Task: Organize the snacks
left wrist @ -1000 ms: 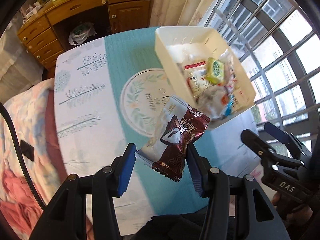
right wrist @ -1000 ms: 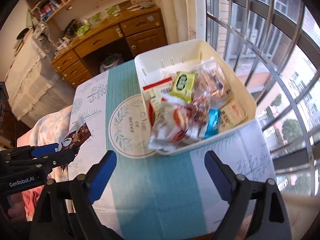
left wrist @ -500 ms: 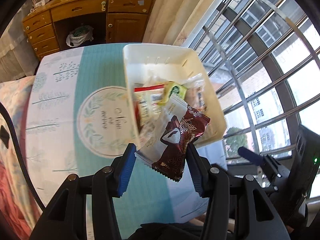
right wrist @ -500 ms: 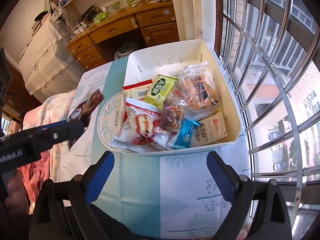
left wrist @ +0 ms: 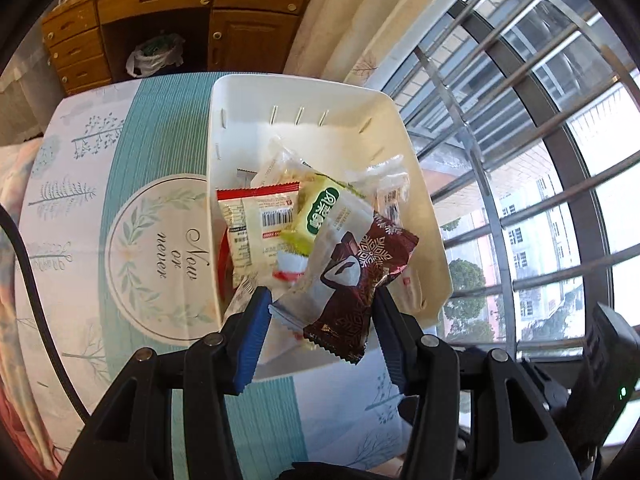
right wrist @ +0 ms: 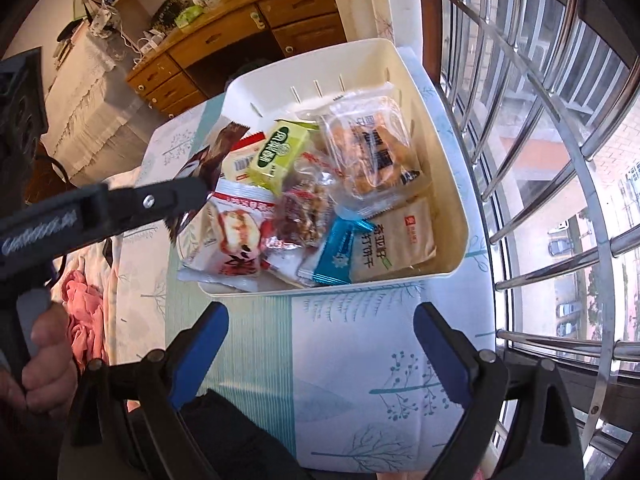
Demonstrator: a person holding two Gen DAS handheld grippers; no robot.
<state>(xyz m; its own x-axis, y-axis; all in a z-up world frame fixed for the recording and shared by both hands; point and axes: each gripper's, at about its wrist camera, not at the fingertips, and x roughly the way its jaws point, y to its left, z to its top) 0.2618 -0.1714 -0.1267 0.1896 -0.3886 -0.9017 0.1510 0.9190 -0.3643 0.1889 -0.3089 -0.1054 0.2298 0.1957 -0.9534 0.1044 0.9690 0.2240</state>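
Carrying brown snowflake snack packet [left wrist: 352,276], clamped between blue pads of left gripper [left wrist: 320,320], hanging over near-left part of white bin [left wrist: 304,92]. Best move, judged: bring packet lower over middle of pile, spread jaws only once wrapper clears near wall, avoid dropping on rim where it could slide onto tablecloth [left wrist: 132,120]. Light crinkly wrapper, likely to flutter, so low release better. Right gripper [right wrist: 320,352] empty, jaws wide apart, hovering above cloth just in front of bin. Bin already crowded: green-label packet [right wrist: 276,152], clear bag of golden biscuits [right wrist: 372,148], red-print pouch [right wrist: 236,236], blue foil stick [right wrist: 336,252], tan cracker pack [right wrist: 400,240], clear nut-and-fruit bag [right wrist: 304,212]. Wooden desk [left wrist: 160,4] beyond table.
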